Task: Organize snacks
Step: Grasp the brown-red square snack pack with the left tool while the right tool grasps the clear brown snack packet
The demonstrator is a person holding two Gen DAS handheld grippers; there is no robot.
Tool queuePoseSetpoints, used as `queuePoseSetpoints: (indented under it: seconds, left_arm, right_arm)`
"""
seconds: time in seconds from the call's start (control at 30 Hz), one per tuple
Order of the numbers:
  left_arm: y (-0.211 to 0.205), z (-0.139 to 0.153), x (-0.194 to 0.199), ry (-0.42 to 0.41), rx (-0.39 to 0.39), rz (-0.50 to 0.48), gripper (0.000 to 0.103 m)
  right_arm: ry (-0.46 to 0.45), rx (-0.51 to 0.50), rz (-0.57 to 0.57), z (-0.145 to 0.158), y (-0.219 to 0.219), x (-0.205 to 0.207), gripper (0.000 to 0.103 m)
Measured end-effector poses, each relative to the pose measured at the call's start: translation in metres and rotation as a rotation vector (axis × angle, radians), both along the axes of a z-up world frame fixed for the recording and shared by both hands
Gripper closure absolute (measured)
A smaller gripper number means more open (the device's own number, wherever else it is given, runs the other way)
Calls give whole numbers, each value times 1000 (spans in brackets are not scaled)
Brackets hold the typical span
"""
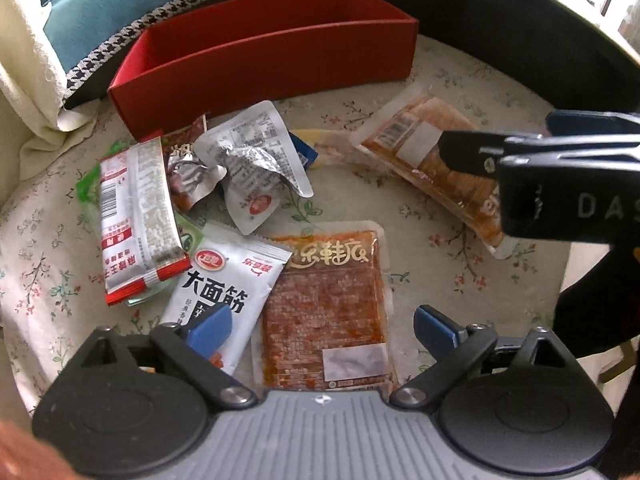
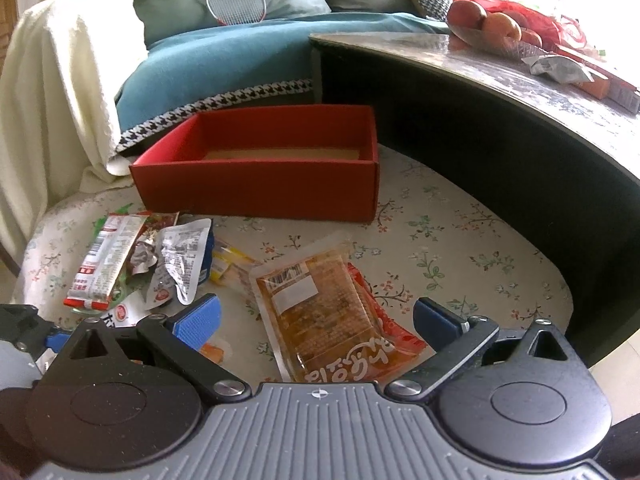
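A: Why is the red box (image 2: pixel 256 184) sitting empty at the far side of the flowered bench (image 2: pixel 460 240)?

B: It's likely waiting as the bin; the snack packets are lying loose in front of it.

A: And the left gripper (image 1: pixel 320 326)?

B: It's hanging spread wide over the near orange spicy-strip packet (image 1: pixel 326 304), pinching nothing, probably lining up a grasp.

A: The right gripper (image 2: pixel 316 322)?

B: It's also gaping, empty, straddling the clear orange packet (image 2: pixel 320 312) lying further right.

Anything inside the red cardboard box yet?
The red cardboard box shows only a bare tan floor; no snacks visible. Its front wall hides the nearest strip of floor.
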State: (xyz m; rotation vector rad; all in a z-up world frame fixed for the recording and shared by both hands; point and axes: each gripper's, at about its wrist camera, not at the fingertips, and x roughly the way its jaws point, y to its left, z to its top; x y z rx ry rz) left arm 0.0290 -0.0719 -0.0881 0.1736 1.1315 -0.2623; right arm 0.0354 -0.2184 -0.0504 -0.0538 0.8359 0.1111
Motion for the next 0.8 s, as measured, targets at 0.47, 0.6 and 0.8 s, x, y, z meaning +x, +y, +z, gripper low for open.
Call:
queuePoseSetpoints:
  seconds: [0.47,0.6,0.8]
  left_arm:
    - [0,5,-3,-64,-12,-4,85]
    - [-6,5,-4,-49,-24,-24,82]
    - [-33,-3,-4,-60,23,-85,50]
  right_arm:
    - [10,10,-62,0,-18,7,1]
    - [37,15,-78,-3,-21,9,1]
    - [65,18,-89,-7,-25,12,1]
